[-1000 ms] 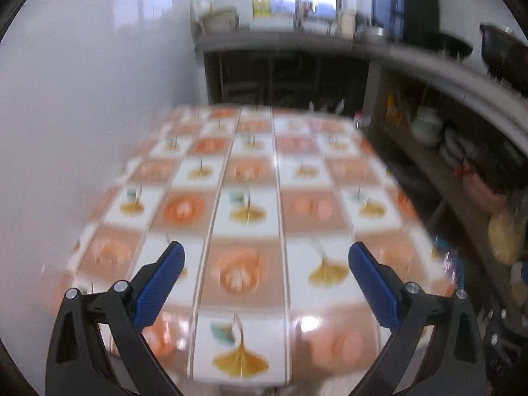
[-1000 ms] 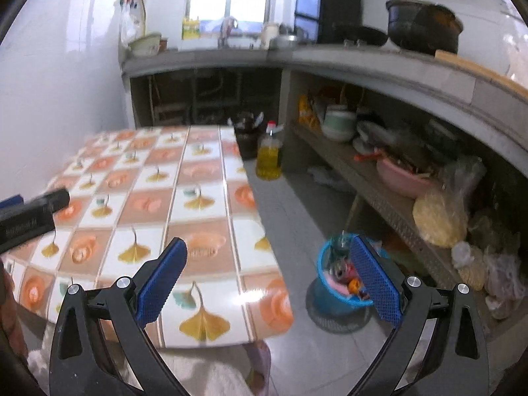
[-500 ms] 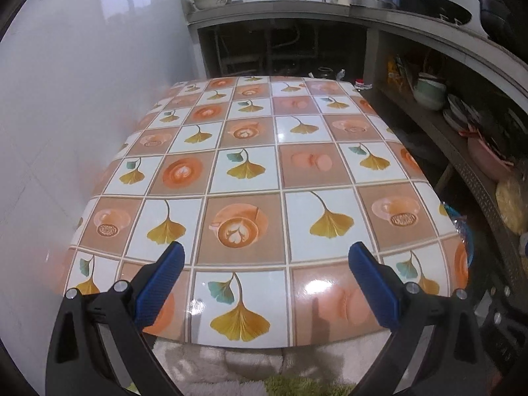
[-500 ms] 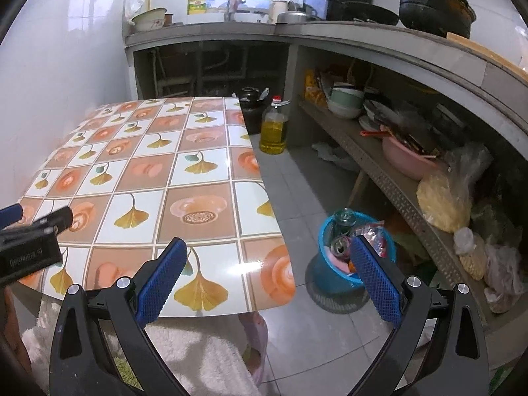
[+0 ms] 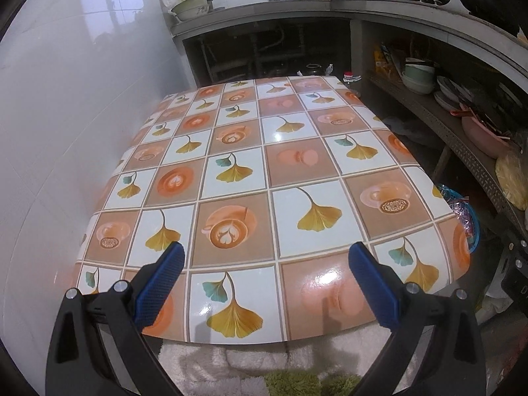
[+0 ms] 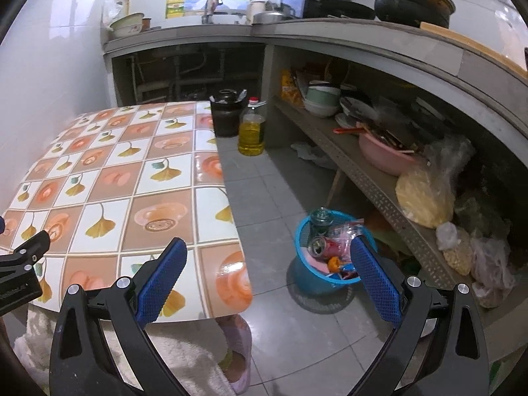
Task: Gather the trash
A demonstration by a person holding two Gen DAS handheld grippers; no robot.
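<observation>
A blue trash basket (image 6: pixel 305 275) stands on the grey floor right of the table, holding cans, a glass jar and wrappers; its rim also shows in the left wrist view (image 5: pixel 462 198). My left gripper (image 5: pixel 264 275) is open and empty over the near edge of the table (image 5: pixel 297 151), which has a leaf-and-cup patterned cover. My right gripper (image 6: pixel 267 275) is open and empty above the table's near right corner (image 6: pixel 227 283), with the basket behind its right finger. I see no loose trash on the table.
A yellow oil bottle (image 6: pixel 251 128) and a dark jar (image 6: pixel 225 114) stand on the floor beyond the table. A shelf (image 6: pixel 369 178) with bowls and bags runs along the right. A white wall (image 5: pixel 66 115) is on the left. White towel (image 5: pixel 231 359) lies below.
Both grippers have pulled back and tilted down, so more of the table's near edge, the towel and the floor with the basket shows. Both stay open and empty.
</observation>
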